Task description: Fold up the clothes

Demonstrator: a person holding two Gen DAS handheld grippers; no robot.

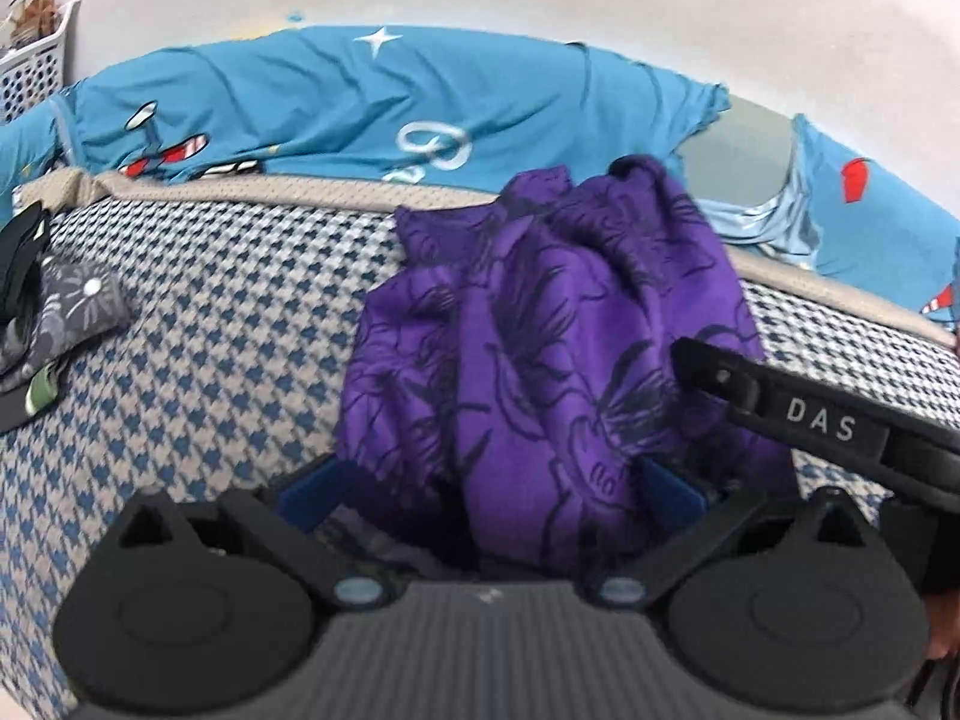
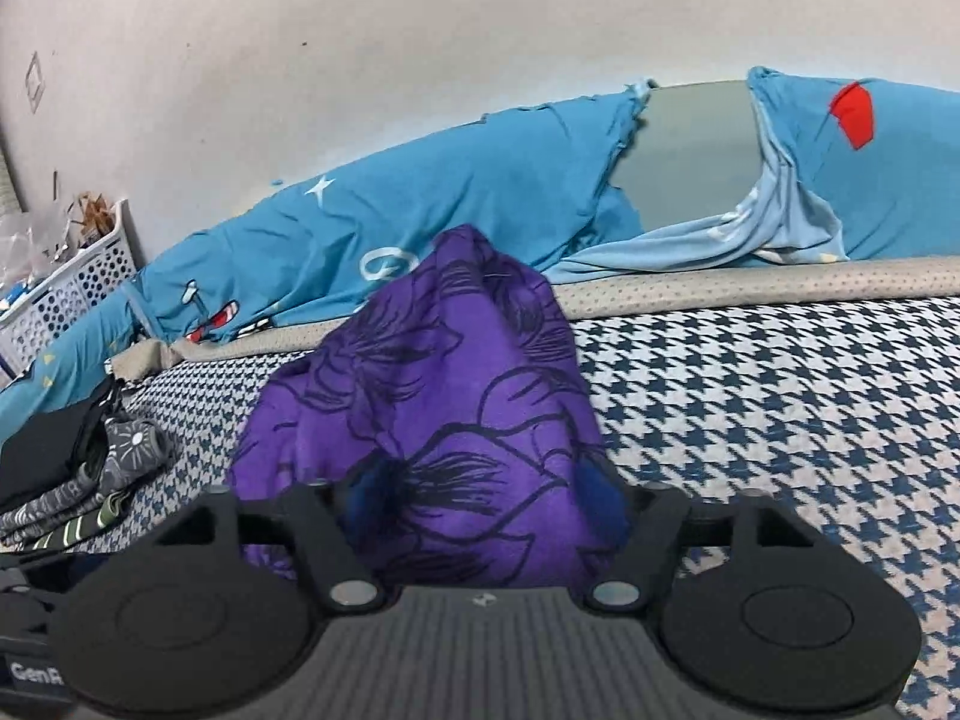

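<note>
L tongs (image 1: 480,480) & R tongs (image 2: 480,480) both lying round purple cloth (image 1: 540,330) mid-bed (image 1: 210,330); can't tell if clenching.

"DAS" in white capitals on the black finger of the right hand-held gripper (image 1: 819,420), left wrist view. "GenR", cut off by the frame edge, white on a dark body (image 2: 30,669) at lower left, right wrist view. Nothing else legible.

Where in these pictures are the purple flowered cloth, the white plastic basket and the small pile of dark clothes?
purple flowered cloth (image 2: 432,396): right wrist view, middle of the bunched fabric.
white plastic basket (image 2: 72,294): right wrist view, its perforated side wall.
pile of dark clothes (image 2: 54,462): right wrist view, the black top garment.
</note>
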